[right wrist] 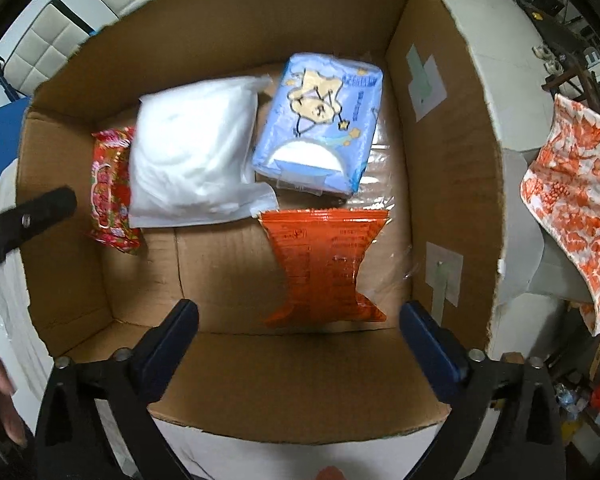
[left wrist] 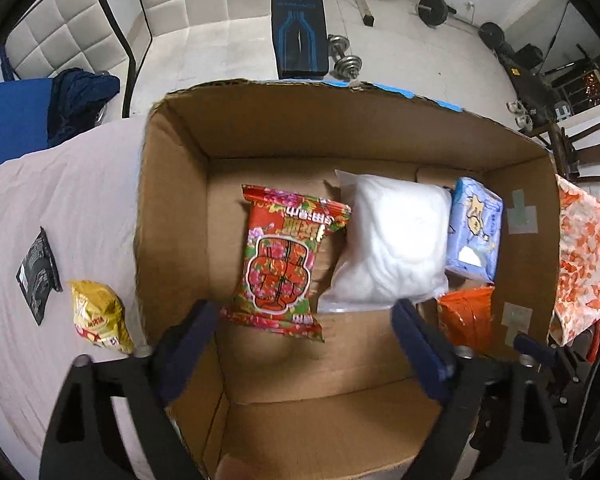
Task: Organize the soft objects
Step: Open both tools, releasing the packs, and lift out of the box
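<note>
Red and shiny, the flowery crinkly plastic packet [left wrist: 286, 262] lies flat on the floor of the big brown cardboard box [left wrist: 172, 184] in the left wrist view, just past the tips of the left tongs [left wrist: 304, 320] and between them. The left tongs are wide open and hold nothing. The packet looks light, puffy and a bit slippery, so I think a pinch on its flat sealed end would hold best. Next to it, on the right-finger side, sits the soft white pillow bag [left wrist: 392, 244], then the blue tissue pack with a star bear [left wrist: 474, 230]. Outside the box, beside the left finger, a small yellow crinkled snack bag [left wrist: 98, 316] and a flat black pouch [left wrist: 38, 274] wait on the pale cloth [left wrist: 60, 208]. In the right wrist view the right tongs [right wrist: 300, 318] are wide open too, with nothing in them. The orange foil packet [right wrist: 324, 266] lies flat just ahead of the tips, between the fingers. It looks thin and squashy, so grab it gently in its narrow middle. The white bag and blue pack lie farther ahead.
</note>
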`<state>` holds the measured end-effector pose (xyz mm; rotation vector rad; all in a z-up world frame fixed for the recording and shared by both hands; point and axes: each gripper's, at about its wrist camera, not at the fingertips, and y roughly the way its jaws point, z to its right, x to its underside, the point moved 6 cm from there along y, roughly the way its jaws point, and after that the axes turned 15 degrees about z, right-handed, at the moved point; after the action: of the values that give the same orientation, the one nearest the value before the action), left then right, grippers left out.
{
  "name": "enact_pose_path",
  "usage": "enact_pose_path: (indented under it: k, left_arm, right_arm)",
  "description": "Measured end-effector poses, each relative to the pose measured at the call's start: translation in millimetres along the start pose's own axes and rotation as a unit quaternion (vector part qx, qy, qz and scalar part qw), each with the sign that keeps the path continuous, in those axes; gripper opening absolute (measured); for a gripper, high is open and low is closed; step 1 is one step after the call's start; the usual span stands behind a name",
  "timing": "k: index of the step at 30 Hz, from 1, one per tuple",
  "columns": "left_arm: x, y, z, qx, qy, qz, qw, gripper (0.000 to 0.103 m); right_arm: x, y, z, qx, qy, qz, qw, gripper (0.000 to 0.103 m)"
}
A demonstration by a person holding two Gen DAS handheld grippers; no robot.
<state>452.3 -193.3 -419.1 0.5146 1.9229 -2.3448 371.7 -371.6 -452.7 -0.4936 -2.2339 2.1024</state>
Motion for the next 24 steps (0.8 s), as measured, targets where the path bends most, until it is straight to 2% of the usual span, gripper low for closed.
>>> enact_pose_path:
  k: [9, 16, 24]
  left_arm:
    - [20.4, -32.0, -0.1, -0.007, 0.001, 0.039, 0.9992, 0.100]
    - [34.4, -67.3, 8.5, -0.010, 0.020, 0.079, 0.9966, 0.100]
    - [45.9, -111.9, 3.2, 0.009, 0.015, 0.115, 0.9932, 0.100]
  right_arm:
    - [4.4, -34.6, -2.3, 0.011, -0.006, 0.055, 0.998, 0.103]
    - [14.0, -65.7, -5.2, 0.019, -0.013, 0.094, 0.995, 0.103]
    - [28.4, -112.5, -28.0, -0.021, 0.005, 0.123, 0.992, 0.103]
